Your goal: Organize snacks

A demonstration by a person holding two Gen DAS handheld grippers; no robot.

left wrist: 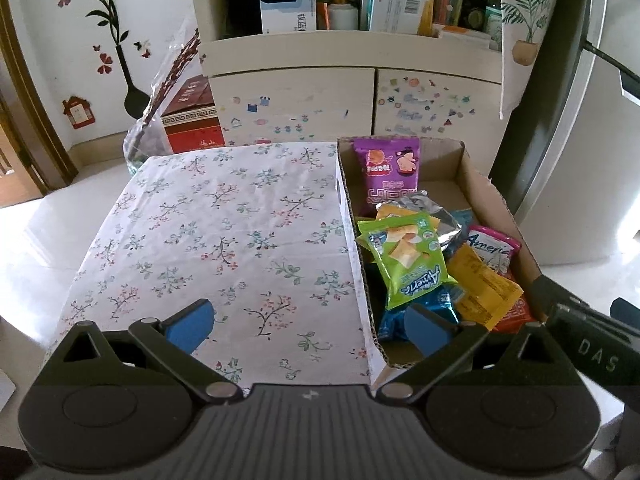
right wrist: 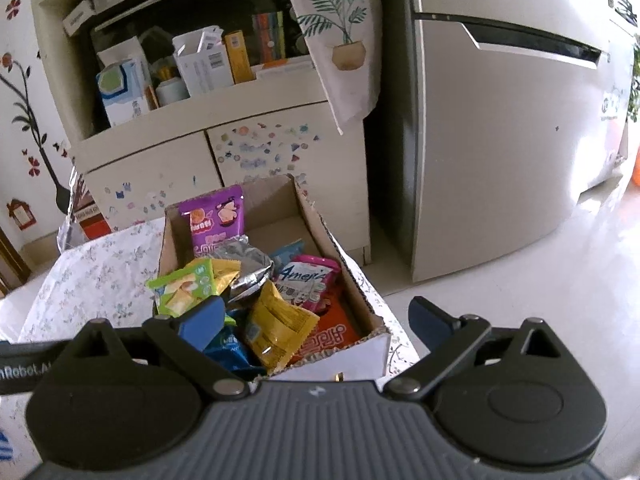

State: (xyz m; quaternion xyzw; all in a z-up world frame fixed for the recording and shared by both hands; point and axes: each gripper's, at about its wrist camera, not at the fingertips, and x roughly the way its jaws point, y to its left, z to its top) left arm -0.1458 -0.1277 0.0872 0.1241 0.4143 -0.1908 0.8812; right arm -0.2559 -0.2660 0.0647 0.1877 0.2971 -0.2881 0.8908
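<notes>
The snack packets are sitting heaped in the cardboard box (left wrist: 486,196) at the right of the left wrist view: a green packet (left wrist: 404,256) on top, a purple packet (left wrist: 390,172) leaning on the far wall, a yellow packet (left wrist: 486,288) and a crumpled silver packet (left wrist: 432,216) among them. The floral tablecloth (left wrist: 224,240) is filling the middle and left of that frame, bare of snacks.

No packet is being gripped, so I judge the sorting is only starting. The left gripper (left wrist: 310,324) is hovering with jaws wide over the cloth's near edge; the right gripper (right wrist: 320,322) is hanging equally wide above the box's near end. The next move probably calls for lowering one onto a top packet.

Lower packets are lying buried, and the box floor is mostly hidden.
</notes>
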